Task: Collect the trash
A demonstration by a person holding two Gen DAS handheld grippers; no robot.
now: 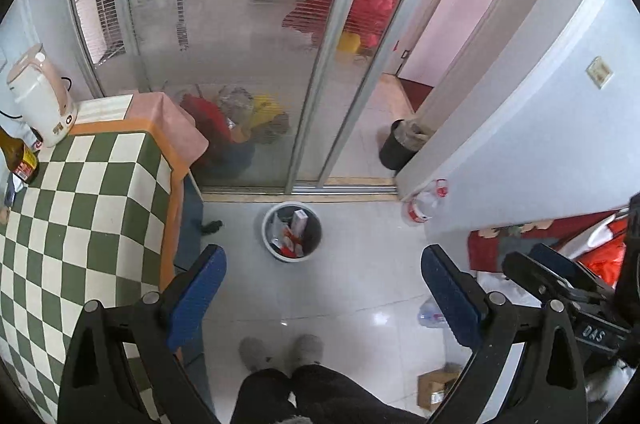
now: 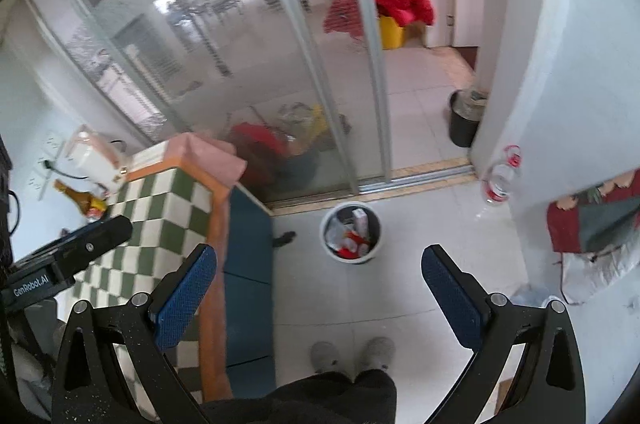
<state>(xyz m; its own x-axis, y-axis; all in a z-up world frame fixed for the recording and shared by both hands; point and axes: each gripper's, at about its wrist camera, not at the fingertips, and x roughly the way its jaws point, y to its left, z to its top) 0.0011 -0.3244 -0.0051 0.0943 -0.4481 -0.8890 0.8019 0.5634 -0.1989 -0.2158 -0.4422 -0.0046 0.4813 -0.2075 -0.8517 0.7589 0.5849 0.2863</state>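
Bin (image 1: pixel 292 231) w/ trash on floor | L fingers (image 1: pixel 200 294) wide, empty | R fingers (image 2: pixel 188 298) wide, empty

Kettle (image 1: pixel 40 95) on checkered tablecloth (image 1: pixel 92 207); bottle (image 1: pixel 20 155) beside.

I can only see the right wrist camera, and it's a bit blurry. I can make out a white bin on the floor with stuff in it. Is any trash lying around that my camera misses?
Observer: Yes. The left wrist view shows a small cardboard box on the floor tiles, to the right of the person's grey slippers.
Operator: Anything else down there?
Observer: A clear plastic bottle lies on the tiles just beyond that box, partly hidden by a gripper finger.
Operator: What about further right?
Observer: An orange-red plastic bag sits by the red mat, at the edge of the view.
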